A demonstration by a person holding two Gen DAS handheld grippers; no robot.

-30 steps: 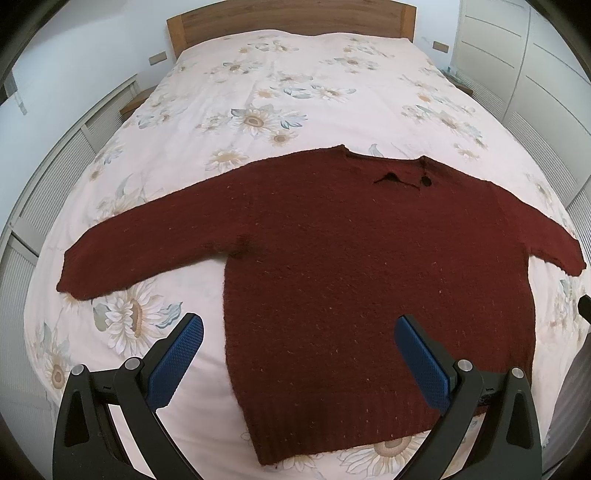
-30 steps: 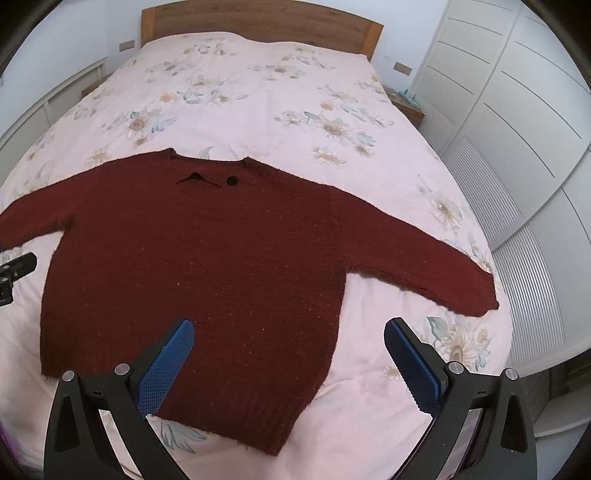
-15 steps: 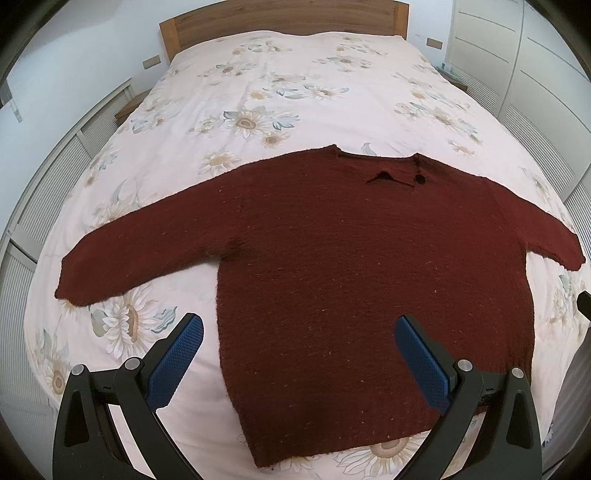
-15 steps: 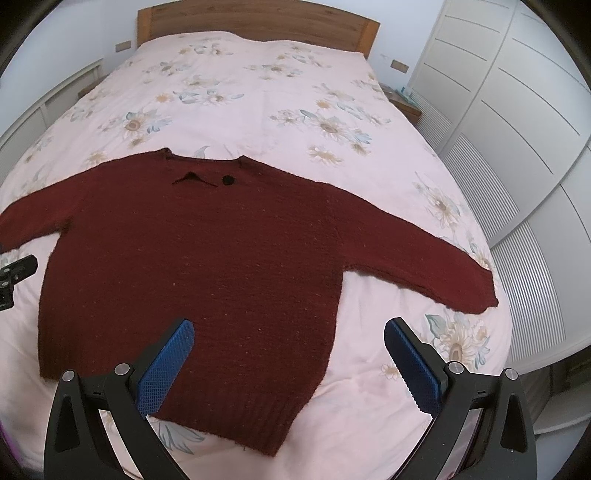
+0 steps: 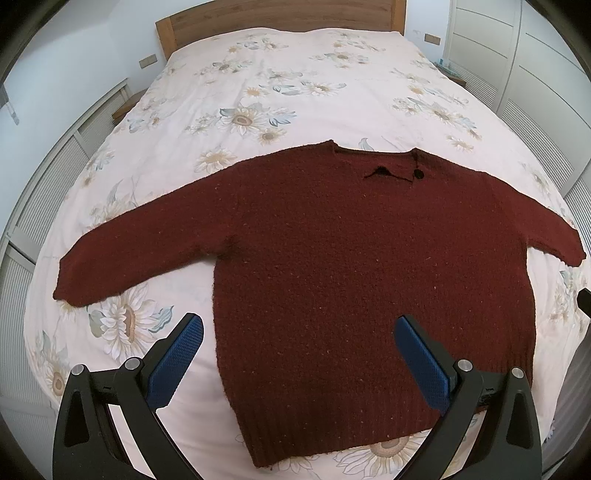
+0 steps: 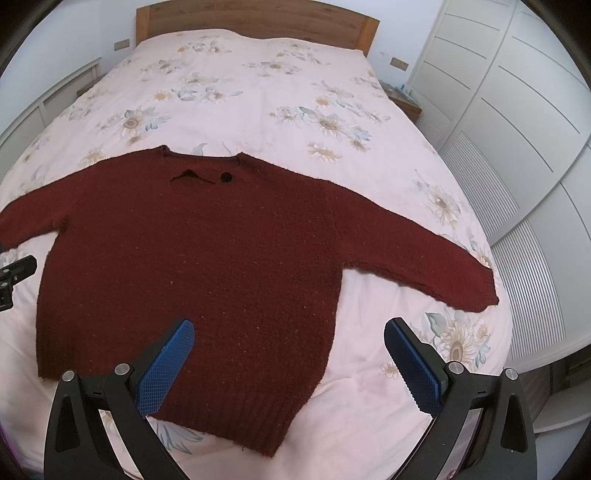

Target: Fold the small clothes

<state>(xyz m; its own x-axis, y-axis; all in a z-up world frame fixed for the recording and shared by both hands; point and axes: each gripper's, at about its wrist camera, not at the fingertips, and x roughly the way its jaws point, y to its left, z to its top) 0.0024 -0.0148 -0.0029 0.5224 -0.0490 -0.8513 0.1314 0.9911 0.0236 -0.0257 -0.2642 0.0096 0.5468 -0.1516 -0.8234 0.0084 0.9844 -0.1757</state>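
Your dark red sweater (image 5: 351, 277) lies flat on the floral bedspread (image 5: 295, 92), sleeves out to both sides, neckline toward the wooden headboard (image 5: 280, 14) and ribbed hem at the end far from it. Your left gripper (image 5: 299, 354) is spread wide, holding nothing, above the sweater's hem corner. Your right gripper (image 6: 288, 358) is likewise spread and empty, above the opposite hem corner

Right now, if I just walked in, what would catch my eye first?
A dark red sweater lies flat, sleeves spread, on a bed with a pale floral cover. Near the camera, the left gripper and the right gripper hover above its hem, blue-padded jaws wide open, holding nothing.
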